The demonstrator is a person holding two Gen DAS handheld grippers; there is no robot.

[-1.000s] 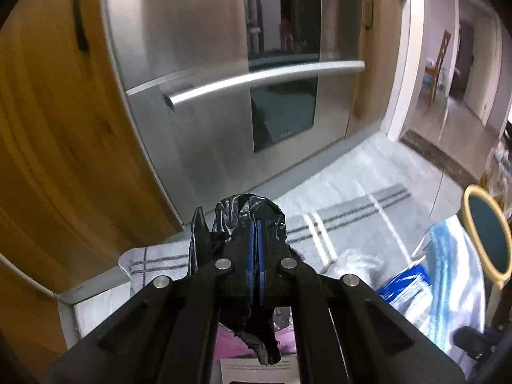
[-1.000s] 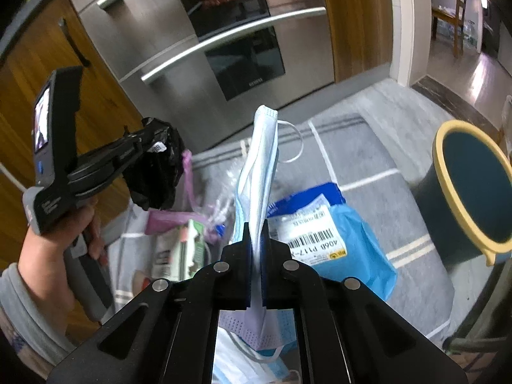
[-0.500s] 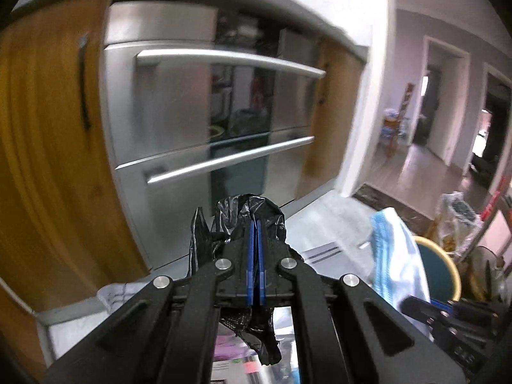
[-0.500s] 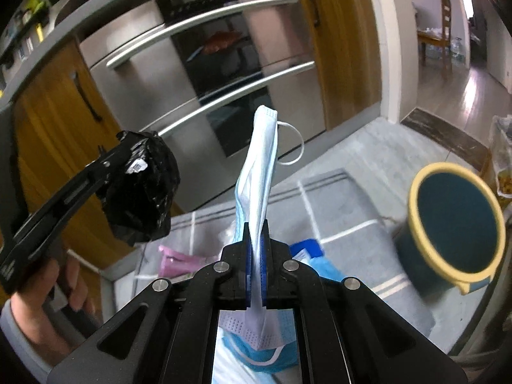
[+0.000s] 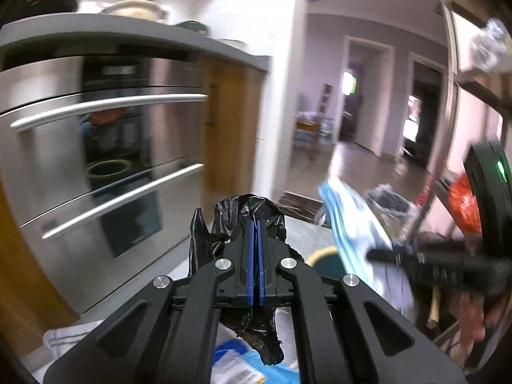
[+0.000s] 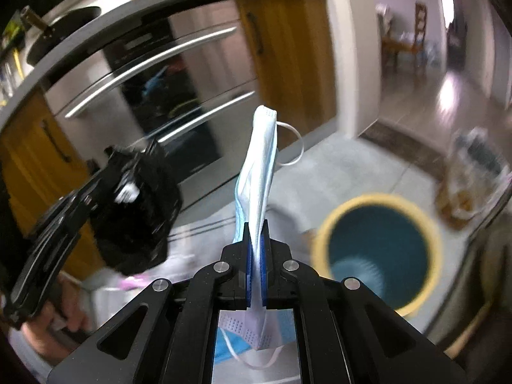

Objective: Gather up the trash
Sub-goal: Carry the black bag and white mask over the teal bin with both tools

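Note:
My left gripper is shut on a crumpled black plastic bag, held up in the air; it also shows at the left of the right wrist view. My right gripper is shut on a light blue face mask that stands up between the pads, its ear loop hanging right; the mask also shows in the left wrist view. A dark bin with a yellow rim stands on the floor just right of and below the mask; a bit of its rim shows in the left wrist view.
A steel oven front with bar handles and wooden cabinets stand ahead. A blue mailer and a striped cloth lie on the grey floor. A bag of clutter sits at the right. A hallway opens beyond.
Both grippers have risen and swung right, each keeping its load. The bin has come closer to the mask and now lies just right of the right gripper. The floor litter has dropped low in view.

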